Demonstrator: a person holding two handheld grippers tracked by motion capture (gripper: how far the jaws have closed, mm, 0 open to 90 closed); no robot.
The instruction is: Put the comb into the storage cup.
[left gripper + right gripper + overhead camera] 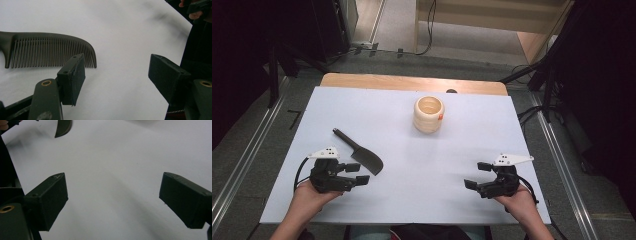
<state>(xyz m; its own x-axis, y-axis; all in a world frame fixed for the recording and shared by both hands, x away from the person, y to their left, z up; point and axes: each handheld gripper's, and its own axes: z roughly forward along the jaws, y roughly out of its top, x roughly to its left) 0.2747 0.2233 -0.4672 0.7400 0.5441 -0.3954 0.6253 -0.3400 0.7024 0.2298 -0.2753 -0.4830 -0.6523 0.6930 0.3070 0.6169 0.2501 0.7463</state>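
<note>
my left gripper (pixel 362 174) and right gripper (pixel 474 175) both rested wide open and empty near the table's (pixel 422 200) front edge. the dark comb (pixel 360 152) lay flat just beyond my left jaws, untouched; i judged the pickup not yet begun, needing a reach forward to close on the comb's spine before carrying it to the ribbed cup (pixel 429 114) farther back.

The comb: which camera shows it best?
The left gripper view: the comb lies close, each tooth distinct. The high view shows the whole comb, small, like a dark blade. The right gripper view catches just one curved end.

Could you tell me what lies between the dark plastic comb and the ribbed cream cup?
Nothing: in the high view, only bare white tabletop separates the dark plastic comb from the ribbed cream cup.
</note>
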